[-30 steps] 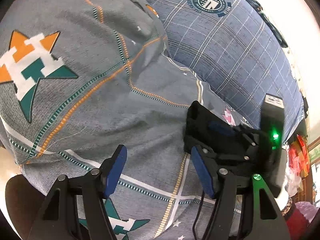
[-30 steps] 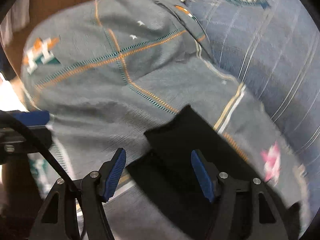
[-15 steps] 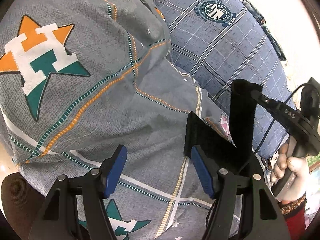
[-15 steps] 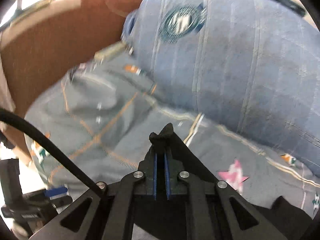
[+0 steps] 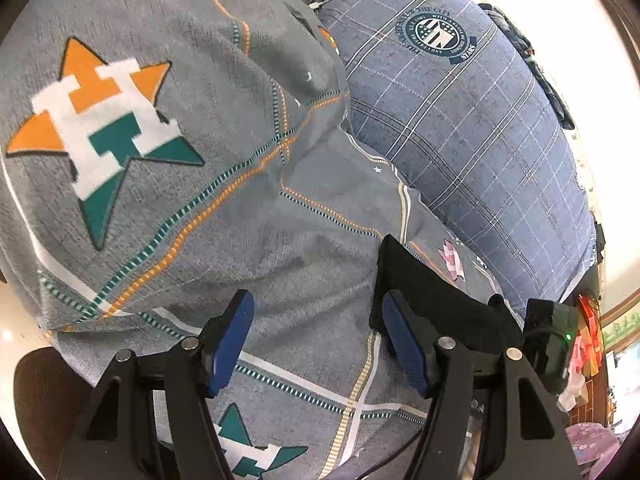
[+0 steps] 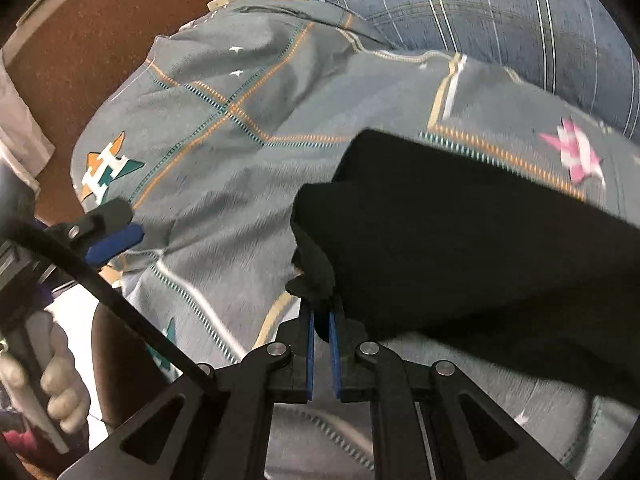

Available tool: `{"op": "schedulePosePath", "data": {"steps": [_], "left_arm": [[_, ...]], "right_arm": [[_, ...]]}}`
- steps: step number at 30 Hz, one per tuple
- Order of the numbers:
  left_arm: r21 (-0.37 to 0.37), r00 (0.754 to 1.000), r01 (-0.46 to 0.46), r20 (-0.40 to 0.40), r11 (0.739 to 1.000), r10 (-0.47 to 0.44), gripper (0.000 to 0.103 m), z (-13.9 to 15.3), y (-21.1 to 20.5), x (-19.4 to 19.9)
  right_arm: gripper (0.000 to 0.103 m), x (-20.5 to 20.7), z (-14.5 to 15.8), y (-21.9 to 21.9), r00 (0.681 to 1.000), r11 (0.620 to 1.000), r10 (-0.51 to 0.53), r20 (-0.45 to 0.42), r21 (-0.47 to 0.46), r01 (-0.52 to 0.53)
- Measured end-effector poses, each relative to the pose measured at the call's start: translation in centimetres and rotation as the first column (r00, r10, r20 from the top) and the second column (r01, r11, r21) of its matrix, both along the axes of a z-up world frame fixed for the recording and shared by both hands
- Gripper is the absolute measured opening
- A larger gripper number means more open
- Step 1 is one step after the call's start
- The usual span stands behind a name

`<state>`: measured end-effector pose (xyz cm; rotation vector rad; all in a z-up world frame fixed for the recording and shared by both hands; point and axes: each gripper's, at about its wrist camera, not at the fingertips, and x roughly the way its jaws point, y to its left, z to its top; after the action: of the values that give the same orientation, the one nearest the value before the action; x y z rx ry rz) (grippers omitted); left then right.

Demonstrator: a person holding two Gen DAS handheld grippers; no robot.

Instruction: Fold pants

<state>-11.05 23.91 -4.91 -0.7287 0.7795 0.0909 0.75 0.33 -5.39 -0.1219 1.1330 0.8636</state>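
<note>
Black pants [image 6: 460, 240] lie folded on a grey bed sheet with star logos [image 5: 168, 208]. In the left wrist view they show as a dark slab [image 5: 432, 292] behind the right finger. My right gripper [image 6: 319, 320] is shut on the pants' near corner, a bunch of black cloth sticking up between its blue pads. My left gripper [image 5: 316, 340] is open and empty over bare sheet, just left of the pants; its blue-padded finger also shows in the right wrist view [image 6: 114, 240].
A blue plaid pillow with a round crest [image 5: 460, 112] lies behind the pants. A brown headboard [image 6: 100, 40] stands at the bed's far left. The sheet's edge drops off at the left, with a hand on the left gripper's handle [image 6: 60, 392].
My right gripper closed on the pants' corner, lifted it, and has now lowered it back over the cloth. My left gripper stayed open and shifted only slightly.
</note>
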Motion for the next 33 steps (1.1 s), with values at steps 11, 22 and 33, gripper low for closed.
{"op": "schedulePosePath", "data": {"steps": [11, 22, 33], "left_arm": [[0.012, 1.000, 0.007, -0.007, 1.000, -0.007, 0.066, 0.0, -0.9, 0.2], [0.020, 1.000, 0.031, 0.004, 0.999, -0.031, 0.066, -0.2, -1.5, 0.0], [-0.029, 0.999, 0.047, 0.008, 0.998, -0.047, 0.066, -1.4, -0.8, 0.6]], "right_arm": [[0.037, 1.2, 4.1, -1.1, 0.990, 0.962, 0.076, -0.120, 0.271, -0.041], [0.030, 3.6, 2.4, 6.8, 0.953, 0.958, 0.215, 0.216, -0.238, -0.162], [0.012, 9.8, 4.2, 4.5, 0.999, 0.999, -0.040, 0.026, 0.006, 0.039]]}}
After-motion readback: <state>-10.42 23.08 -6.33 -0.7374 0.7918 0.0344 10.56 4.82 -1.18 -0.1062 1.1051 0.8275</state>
